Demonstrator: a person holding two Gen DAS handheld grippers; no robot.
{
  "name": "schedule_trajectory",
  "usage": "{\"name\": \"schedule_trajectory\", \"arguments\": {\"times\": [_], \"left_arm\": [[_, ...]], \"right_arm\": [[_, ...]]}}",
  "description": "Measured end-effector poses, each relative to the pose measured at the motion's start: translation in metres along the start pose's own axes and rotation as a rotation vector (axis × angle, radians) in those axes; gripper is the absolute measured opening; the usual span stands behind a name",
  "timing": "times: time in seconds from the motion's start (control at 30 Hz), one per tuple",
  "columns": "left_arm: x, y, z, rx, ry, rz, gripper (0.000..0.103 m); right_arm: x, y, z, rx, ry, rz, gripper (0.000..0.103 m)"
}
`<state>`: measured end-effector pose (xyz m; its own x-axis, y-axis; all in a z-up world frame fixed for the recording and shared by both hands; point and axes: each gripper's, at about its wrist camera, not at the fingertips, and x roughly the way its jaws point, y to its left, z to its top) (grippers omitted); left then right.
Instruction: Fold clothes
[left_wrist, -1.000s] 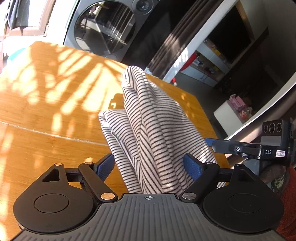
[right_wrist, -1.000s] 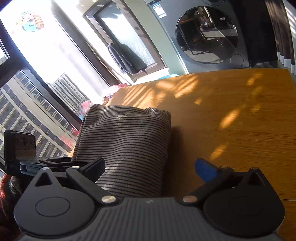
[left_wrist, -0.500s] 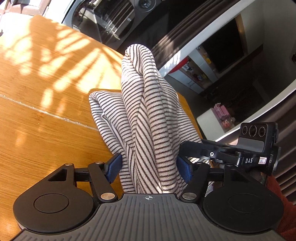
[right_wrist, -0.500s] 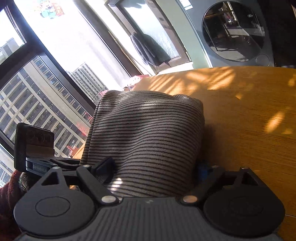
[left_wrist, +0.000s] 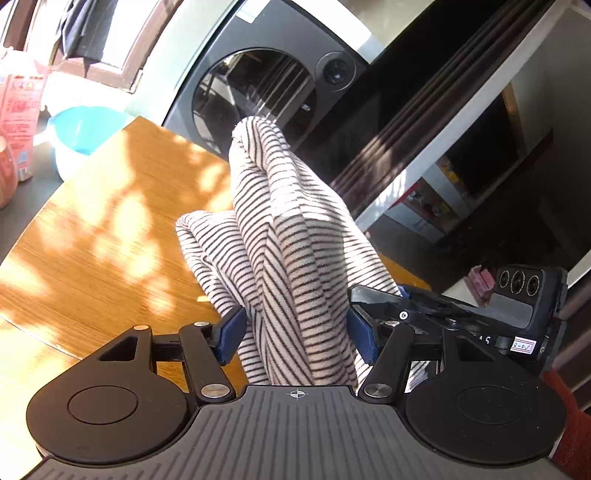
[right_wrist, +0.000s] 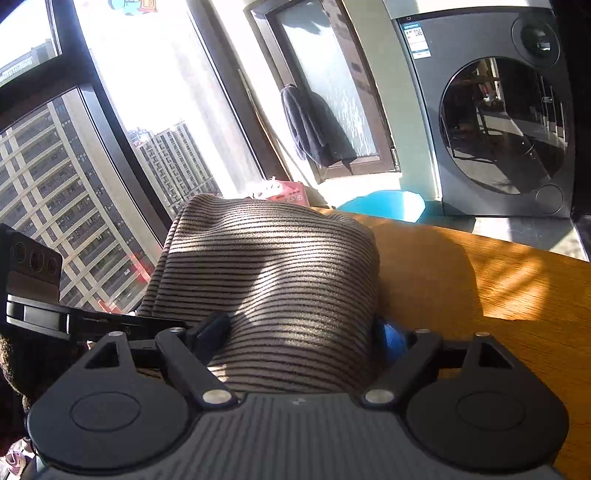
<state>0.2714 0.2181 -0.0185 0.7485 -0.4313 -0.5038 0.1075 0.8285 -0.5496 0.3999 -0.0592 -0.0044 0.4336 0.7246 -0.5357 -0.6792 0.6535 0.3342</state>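
A folded black-and-white striped garment (left_wrist: 291, 251) is held up over the wooden table (left_wrist: 103, 229). My left gripper (left_wrist: 295, 332) is shut on its near end, blue pads pressing the bunched cloth from both sides. The right gripper's body shows at the right of the left wrist view (left_wrist: 480, 314), close beside mine. In the right wrist view the same garment (right_wrist: 273, 280) fills the middle, and my right gripper (right_wrist: 303, 336) is shut on it. The left gripper's body shows at the left edge (right_wrist: 33, 288). Both grippers lift the garment, its far end bulging upward.
A grey front-loading washing machine (left_wrist: 266, 92) stands beyond the table's far edge, also in the right wrist view (right_wrist: 498, 118). A blue basin (left_wrist: 85, 133) and a pink box (left_wrist: 18, 110) sit on the floor by the window. The table surface (right_wrist: 480, 295) extends right.
Both grippers closed on the striped garment and raised it off the table. The cameras tilted upward, so the washing machine and window now fill more of the views.
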Motion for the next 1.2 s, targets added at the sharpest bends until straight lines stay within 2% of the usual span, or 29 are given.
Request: {"name": "schedule_trajectory", "arguments": {"times": [0.13, 0.2, 0.23, 0.3, 0.4, 0.47, 0.5, 0.53, 0.57, 0.6, 0.63, 0.67, 0.73, 0.8, 0.83, 0.87, 0.93, 1.03, 1.13, 1.2], "left_arm": [[-0.039, -0.026, 0.018, 0.160, -0.188, 0.046, 0.067], [-0.036, -0.043, 0.032, 0.191, -0.222, -0.011, 0.076], [-0.024, -0.046, 0.039, 0.178, -0.213, -0.041, 0.081], [0.002, -0.048, 0.051, 0.143, -0.186, -0.079, 0.081], [0.052, -0.020, 0.059, 0.029, -0.093, -0.002, 0.072], [0.066, -0.001, 0.055, 0.003, -0.068, 0.051, 0.065], [0.069, 0.006, 0.054, -0.003, -0.062, 0.066, 0.065], [0.070, 0.012, 0.055, -0.009, -0.058, 0.070, 0.065], [0.070, 0.015, 0.056, -0.011, -0.055, 0.077, 0.067], [0.068, 0.016, 0.055, -0.010, -0.055, 0.085, 0.067], [0.067, 0.016, 0.055, -0.008, -0.054, 0.094, 0.067], [0.064, 0.013, 0.054, 0.009, -0.062, 0.111, 0.065], [0.047, -0.003, 0.044, 0.075, -0.099, 0.160, 0.067], [0.025, -0.020, 0.032, 0.134, -0.142, 0.200, 0.070], [0.012, -0.030, 0.024, 0.153, -0.167, 0.209, 0.081], [-0.002, -0.040, 0.016, 0.172, -0.193, 0.218, 0.099], [-0.026, -0.061, -0.008, 0.204, -0.237, 0.271, 0.103], [-0.048, -0.087, -0.050, 0.211, -0.219, 0.366, 0.103], [-0.040, -0.103, -0.092, 0.145, -0.085, 0.482, 0.103], [-0.030, -0.111, -0.113, 0.142, -0.049, 0.546, 0.103]], "right_arm": [[0.000, 0.013, 0.003, -0.081, 0.004, -0.060, 0.089], [0.000, 0.028, 0.004, -0.149, 0.002, -0.110, 0.090], [0.000, 0.034, 0.005, -0.175, -0.001, -0.132, 0.091], [-0.002, 0.045, 0.006, -0.230, -0.005, -0.171, 0.092], [-0.009, 0.057, 0.004, -0.298, -0.013, -0.209, 0.097], [-0.022, 0.068, 0.004, -0.308, -0.056, -0.206, 0.098], [-0.029, 0.074, 0.005, -0.310, -0.076, -0.196, 0.102], [-0.033, 0.079, 0.005, -0.290, -0.083, -0.141, 0.103], [-0.032, 0.083, 0.004, -0.259, -0.061, -0.081, 0.103], [-0.024, 0.087, 0.001, -0.238, -0.021, -0.061, 0.103], [-0.014, 0.091, -0.003, -0.232, 0.019, -0.055, 0.103], [0.000, 0.098, -0.012, -0.296, 0.051, -0.112, 0.103], [0.007, 0.107, -0.025, -0.412, 0.038, -0.166, 0.103], [-0.004, 0.105, -0.023, -0.379, 0.023, -0.159, 0.103], [-0.014, 0.103, -0.022, -0.356, 0.010, -0.157, 0.103], [-0.025, 0.100, -0.022, -0.333, -0.006, -0.164, 0.103], [-0.049, 0.089, -0.026, -0.274, -0.048, -0.202, 0.103], [-0.081, 0.068, -0.039, -0.151, -0.077, -0.268, 0.103], [-0.097, 0.047, -0.058, -0.079, -0.082, -0.353, 0.103], [-0.105, 0.040, -0.071, -0.063, -0.078, -0.386, 0.103]]}}
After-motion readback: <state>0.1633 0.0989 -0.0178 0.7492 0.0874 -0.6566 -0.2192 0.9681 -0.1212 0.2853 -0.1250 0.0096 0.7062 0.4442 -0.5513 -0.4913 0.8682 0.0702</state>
